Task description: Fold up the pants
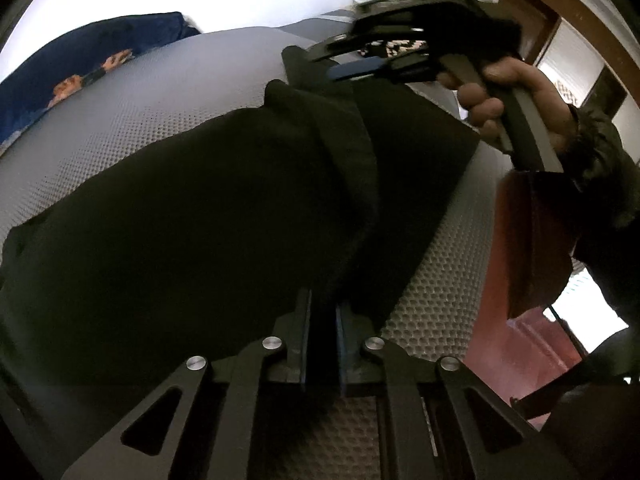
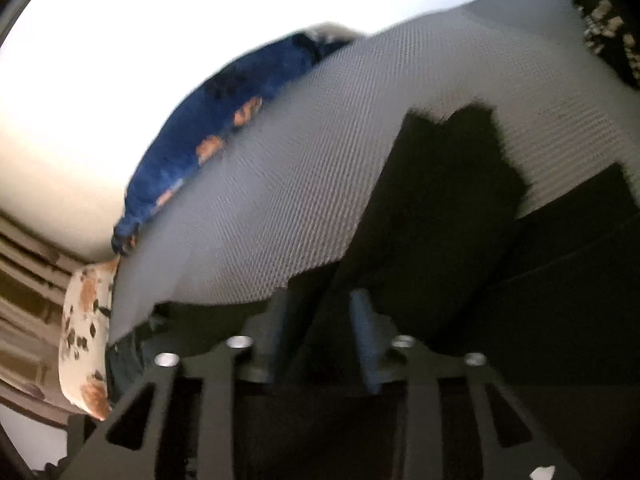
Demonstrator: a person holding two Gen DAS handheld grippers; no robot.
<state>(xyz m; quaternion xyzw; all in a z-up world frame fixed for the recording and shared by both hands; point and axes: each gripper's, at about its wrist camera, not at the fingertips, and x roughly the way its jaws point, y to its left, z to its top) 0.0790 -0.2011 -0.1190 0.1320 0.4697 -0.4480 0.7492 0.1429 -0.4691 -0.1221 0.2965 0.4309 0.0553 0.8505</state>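
Observation:
Black pants lie across a grey mesh-textured mattress. My left gripper is shut on the near edge of the pants, where a folded ridge of cloth runs away from the jaws. My right gripper, held by a hand, is at the far end of the pants with its fingers close together on the cloth. In the right wrist view the right gripper has black pants cloth between its narrowly spaced fingers. The view is blurred.
A blue patterned blanket lies along the far edge of the mattress. A white spotted pillow sits at the left corner. A red-brown bed frame and wooden furniture stand at the right.

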